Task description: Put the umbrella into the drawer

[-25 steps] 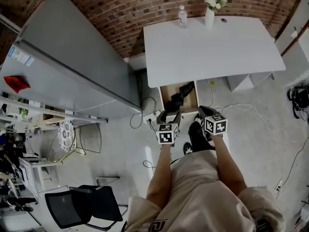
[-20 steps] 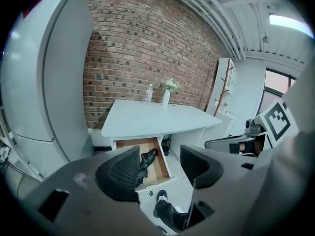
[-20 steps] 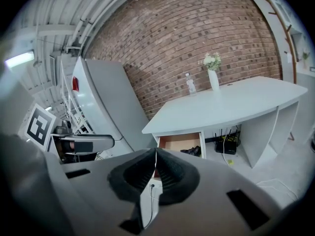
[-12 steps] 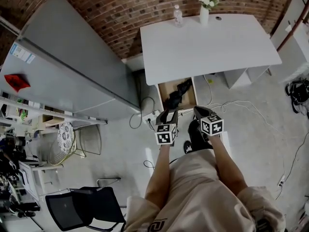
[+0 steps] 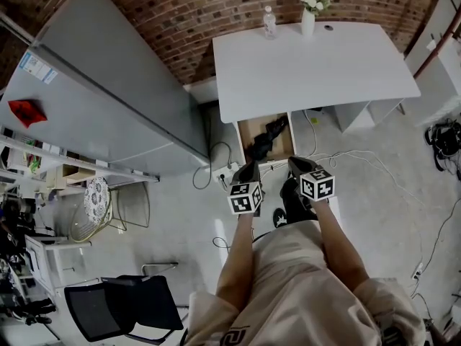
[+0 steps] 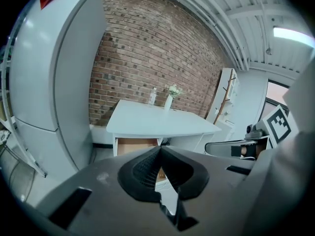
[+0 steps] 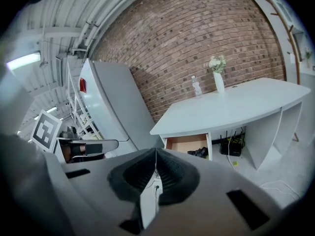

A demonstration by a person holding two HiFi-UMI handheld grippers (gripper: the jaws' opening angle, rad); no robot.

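The black folded umbrella (image 5: 265, 139) lies inside the open wooden drawer (image 5: 251, 127) under the white desk (image 5: 310, 60). Both grippers hover over the floor just in front of the drawer. My left gripper (image 5: 249, 170) has just been closing and is now shut with nothing between its jaws; in the left gripper view the left gripper (image 6: 160, 149) points at the drawer (image 6: 134, 145). My right gripper (image 5: 296, 164) is also shut and empty. In the right gripper view the right gripper (image 7: 155, 150) faces the drawer (image 7: 183, 143), where the umbrella (image 7: 201, 152) shows.
A water bottle (image 5: 270, 23) and a vase of flowers (image 5: 309, 13) stand at the desk's far edge. A tall grey fridge (image 5: 101, 99) is to the left. Cables (image 5: 360, 161) and a power strip (image 5: 222, 173) lie on the floor. A black chair (image 5: 115, 308) stands behind.
The left gripper's jaws were open a second ago and are now shut on nothing. Both grippers have drawn back a little from the drawer front.
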